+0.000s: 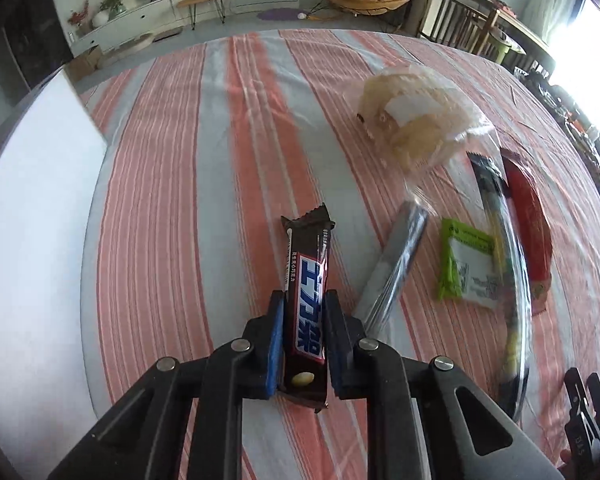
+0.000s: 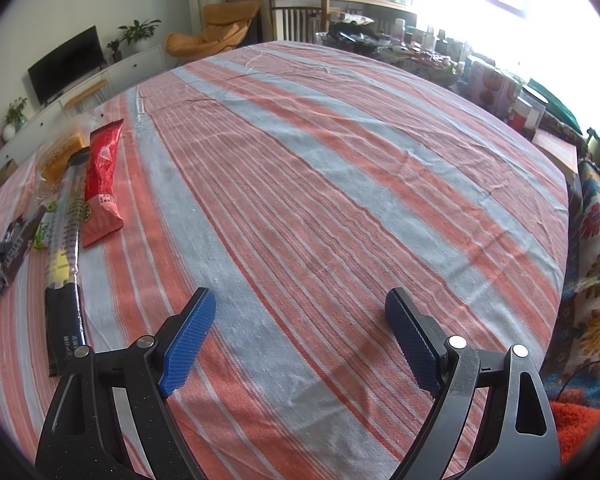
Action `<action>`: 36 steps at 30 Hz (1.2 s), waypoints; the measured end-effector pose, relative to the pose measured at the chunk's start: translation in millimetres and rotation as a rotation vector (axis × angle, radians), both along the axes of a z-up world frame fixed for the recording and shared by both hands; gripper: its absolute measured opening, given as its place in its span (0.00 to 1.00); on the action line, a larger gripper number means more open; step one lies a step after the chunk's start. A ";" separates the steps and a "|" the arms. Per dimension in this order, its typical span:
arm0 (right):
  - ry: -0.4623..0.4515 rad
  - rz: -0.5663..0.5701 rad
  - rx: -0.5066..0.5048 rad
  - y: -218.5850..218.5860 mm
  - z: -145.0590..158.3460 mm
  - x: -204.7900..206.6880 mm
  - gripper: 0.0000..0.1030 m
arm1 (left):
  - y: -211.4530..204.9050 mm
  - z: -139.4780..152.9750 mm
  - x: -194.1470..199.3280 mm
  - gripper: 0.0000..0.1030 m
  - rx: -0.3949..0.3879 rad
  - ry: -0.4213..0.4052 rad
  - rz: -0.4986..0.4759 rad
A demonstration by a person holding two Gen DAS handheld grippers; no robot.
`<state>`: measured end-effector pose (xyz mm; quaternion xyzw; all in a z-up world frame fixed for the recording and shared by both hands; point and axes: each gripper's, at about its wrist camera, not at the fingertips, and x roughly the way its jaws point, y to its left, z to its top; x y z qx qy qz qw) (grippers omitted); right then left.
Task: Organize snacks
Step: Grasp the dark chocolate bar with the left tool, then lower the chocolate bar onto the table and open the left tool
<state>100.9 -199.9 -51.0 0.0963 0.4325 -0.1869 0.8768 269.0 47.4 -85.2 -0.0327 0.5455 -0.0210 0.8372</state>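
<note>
A dark brown chocolate bar with blue-and-white lettering lies lengthwise between the blue pads of my left gripper, which is shut on its lower half. The bar's far end rests on the striped tablecloth. In the right wrist view the same bar shows at the far left edge. My right gripper hovers open over bare cloth with nothing between its fingers.
Right of the bar lie a silver stick packet, a green sachet, a long dark packet, a red packet and a clear bag of pastry. A white panel borders the table's left edge.
</note>
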 end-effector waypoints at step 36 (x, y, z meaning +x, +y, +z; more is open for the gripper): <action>-0.002 -0.001 -0.003 2.2 -0.2 -1.0 0.87 | -24.6 -19.2 -144.5 1.00 0.059 -0.200 -0.080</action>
